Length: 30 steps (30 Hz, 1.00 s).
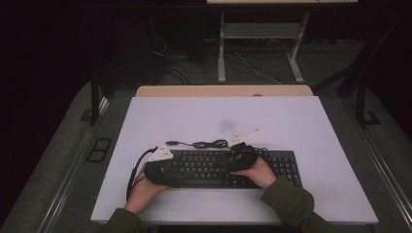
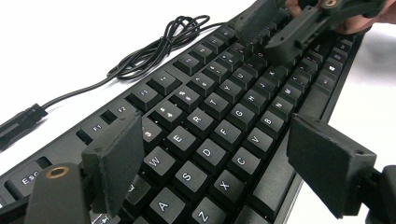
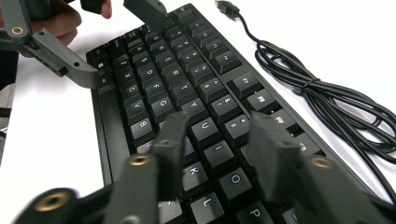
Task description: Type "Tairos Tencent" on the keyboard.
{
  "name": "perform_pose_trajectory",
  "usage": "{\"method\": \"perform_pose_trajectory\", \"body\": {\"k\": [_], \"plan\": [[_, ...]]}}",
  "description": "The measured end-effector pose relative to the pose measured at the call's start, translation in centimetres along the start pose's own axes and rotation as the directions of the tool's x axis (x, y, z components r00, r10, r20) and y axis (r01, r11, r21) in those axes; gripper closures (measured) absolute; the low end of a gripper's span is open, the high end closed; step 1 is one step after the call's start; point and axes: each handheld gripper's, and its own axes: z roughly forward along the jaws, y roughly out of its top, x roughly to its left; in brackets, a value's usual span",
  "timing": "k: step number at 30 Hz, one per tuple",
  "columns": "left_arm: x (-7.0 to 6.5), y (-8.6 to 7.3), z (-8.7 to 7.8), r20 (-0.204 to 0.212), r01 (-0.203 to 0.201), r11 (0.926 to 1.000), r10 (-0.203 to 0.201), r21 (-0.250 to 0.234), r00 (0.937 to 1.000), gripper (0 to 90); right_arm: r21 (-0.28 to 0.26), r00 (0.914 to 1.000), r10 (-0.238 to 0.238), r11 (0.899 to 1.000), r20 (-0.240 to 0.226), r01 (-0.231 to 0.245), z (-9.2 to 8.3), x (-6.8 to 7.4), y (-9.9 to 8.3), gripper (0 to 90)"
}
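High view: flat black plastic keyboard [image 1: 214, 167] lies long axis left-right on white table [image 1: 311, 126]; both grippers over it.
Left gripper view: left gripper [image 2: 219, 163] jaws wide, straddling the W-to-C keys below.
Right gripper view: right gripper [image 3: 217, 144] jaws part-open, empty, above the U-I keys.

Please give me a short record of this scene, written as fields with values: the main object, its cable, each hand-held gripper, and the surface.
main object: black keyboard, flat on the table, long side toward the person
cable: black cable, loosely bundled behind the keyboard, plug end lying free
left hand-held gripper: left hand-held gripper over the keyboard's left part, jaws apart above the letter keys, holding nothing
right hand-held gripper: right hand-held gripper over the keys further right, jaws apart, nothing between them
surface: white table
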Motion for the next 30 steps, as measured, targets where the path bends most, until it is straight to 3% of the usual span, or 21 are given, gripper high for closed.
{"method": "perform_pose_trajectory", "body": {"k": [5,9,20,30], "plan": [[0.0,0.0,0.0,0.0,-0.004,1.0,0.004,0.005,1.0,18.4,-0.029,1.0,-0.002,1.0,-0.005,0.002,-0.4,-0.1,0.0,38.6],[0.0,0.1,0.0,-0.005,0.001,1.0,-0.001,0.003,1.0,18.4,-0.044,1.0,0.002,0.999,-0.005,-0.002,-0.7,-0.2,0.0,35.2],[0.2,0.6,0.3,-0.012,-0.001,1.0,0.001,0.002,0.9999,21.2,-0.061,0.9999,0.009,0.998,0.006,-0.009,-1.4,-0.4,-0.2,33.7],[0.8,1.5,0.7,0.013,-0.004,0.9999,0.004,-0.01,0.9999,35.9,-0.072,0.9999,0.014,0.997,0.01,-0.014,-1.6,-0.5,-0.2,33.2]]}}
